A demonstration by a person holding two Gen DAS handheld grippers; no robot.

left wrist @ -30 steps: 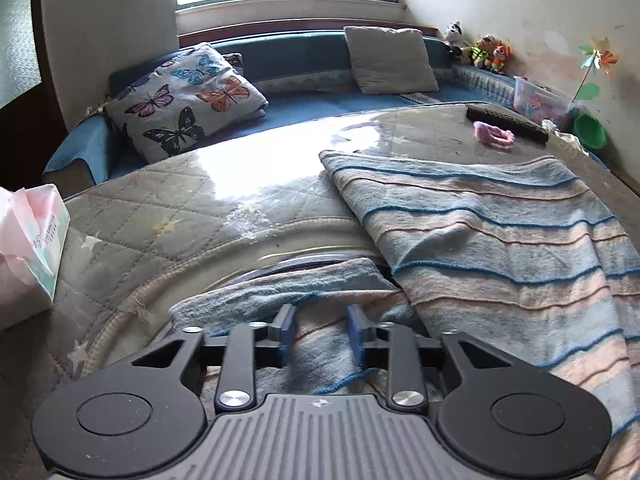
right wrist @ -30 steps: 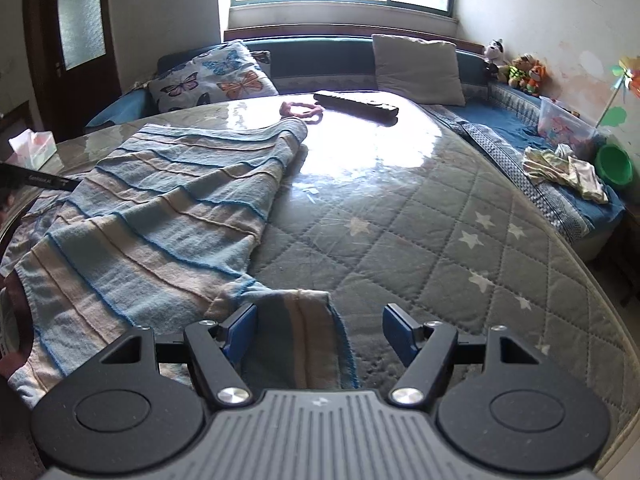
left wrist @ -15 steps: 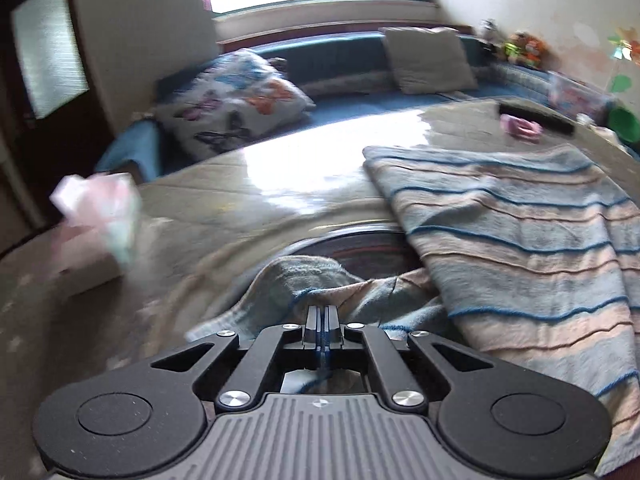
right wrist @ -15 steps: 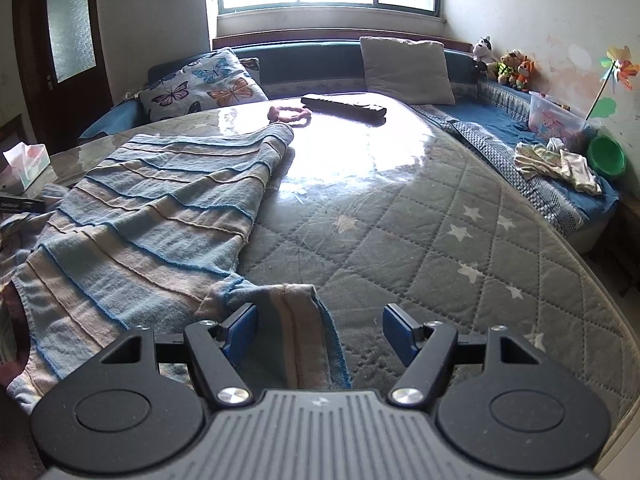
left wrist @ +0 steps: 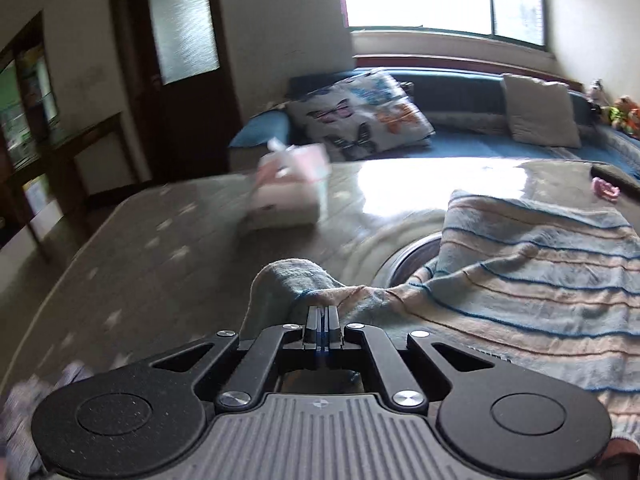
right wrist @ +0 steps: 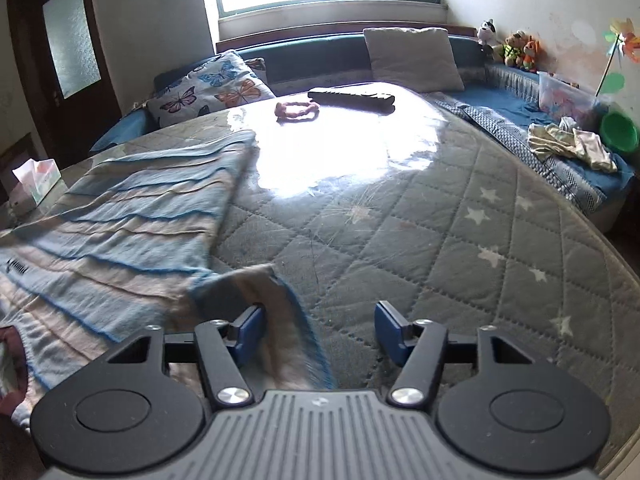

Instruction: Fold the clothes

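Observation:
A towel with blue and peach stripes (left wrist: 540, 268) lies spread over the quilted grey table cover (right wrist: 460, 240). My left gripper (left wrist: 322, 312) is shut on one near corner of the towel, and the cloth bunches up in a hump just ahead of the fingertips. In the right wrist view the towel (right wrist: 120, 232) fills the left half. Its other near corner lies between the fingers of my right gripper (right wrist: 320, 328), against the left pad (right wrist: 250, 328). The right jaws are closing, and a wide gap still separates the cloth from the right pad (right wrist: 390, 330).
A pink tissue box (left wrist: 288, 188) stands on the table's left part. A pink hair tie (right wrist: 297, 110) and a black remote (right wrist: 352, 98) lie at the far side. Behind is a blue bench with a butterfly pillow (right wrist: 212, 88), a grey pillow (right wrist: 412, 58), loose clothes (right wrist: 572, 146) and a green bowl (right wrist: 620, 132).
The left jaws closed on the towel's corner, then the gripper swung left and rose, dragging the corner along. The right jaws narrowed around the other corner; that hand stayed put.

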